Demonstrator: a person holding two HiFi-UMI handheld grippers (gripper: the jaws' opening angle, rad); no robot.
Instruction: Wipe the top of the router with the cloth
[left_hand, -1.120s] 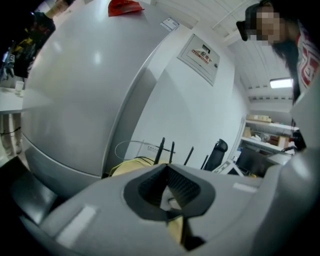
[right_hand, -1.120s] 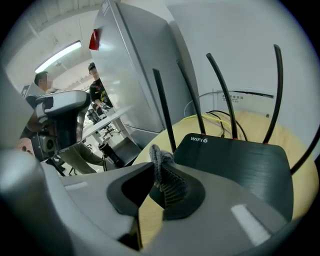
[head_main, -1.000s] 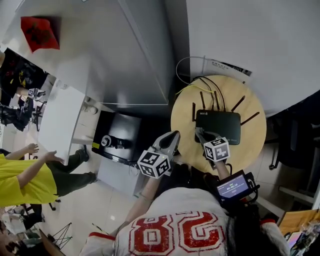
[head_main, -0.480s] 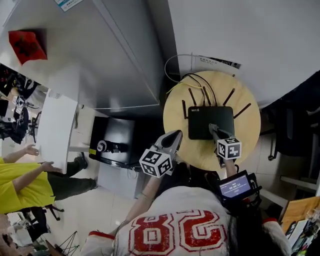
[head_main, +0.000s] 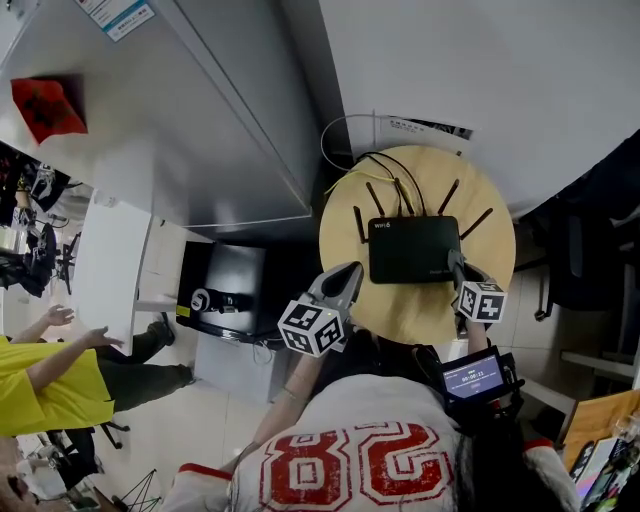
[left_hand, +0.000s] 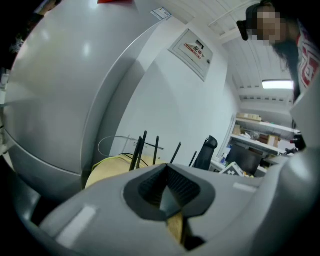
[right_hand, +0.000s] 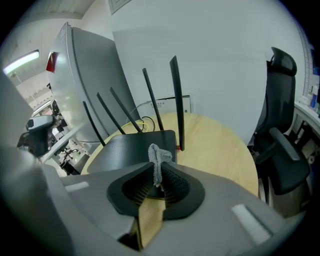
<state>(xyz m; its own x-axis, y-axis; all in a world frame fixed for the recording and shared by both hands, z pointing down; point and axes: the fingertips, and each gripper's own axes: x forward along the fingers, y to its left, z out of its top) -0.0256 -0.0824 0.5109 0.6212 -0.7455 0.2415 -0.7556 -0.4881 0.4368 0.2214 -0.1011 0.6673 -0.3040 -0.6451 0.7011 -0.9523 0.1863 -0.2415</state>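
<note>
A flat black router (head_main: 414, 249) with several upright antennas lies on a small round wooden table (head_main: 498, 235); it also shows in the right gripper view (right_hand: 135, 150). My right gripper (head_main: 459, 269) hovers at the router's right front corner, shut on a small grey cloth (right_hand: 158, 161) that sticks up between its jaws. The left gripper (head_main: 345, 276) hangs off the table's left edge, jaws shut with nothing in them. In the left gripper view only the antennas (left_hand: 145, 150) and the table rim (left_hand: 112, 167) show.
White and yellow cables (head_main: 345, 165) trail off the back of the table against a white wall. A grey cabinet (head_main: 200, 120) stands to the left, a black office chair (right_hand: 282, 130) to the right. A person in yellow (head_main: 50, 375) is at far left.
My right gripper with the cloth has slid from the router's left front across to its right front corner. The left gripper has stayed put.
</note>
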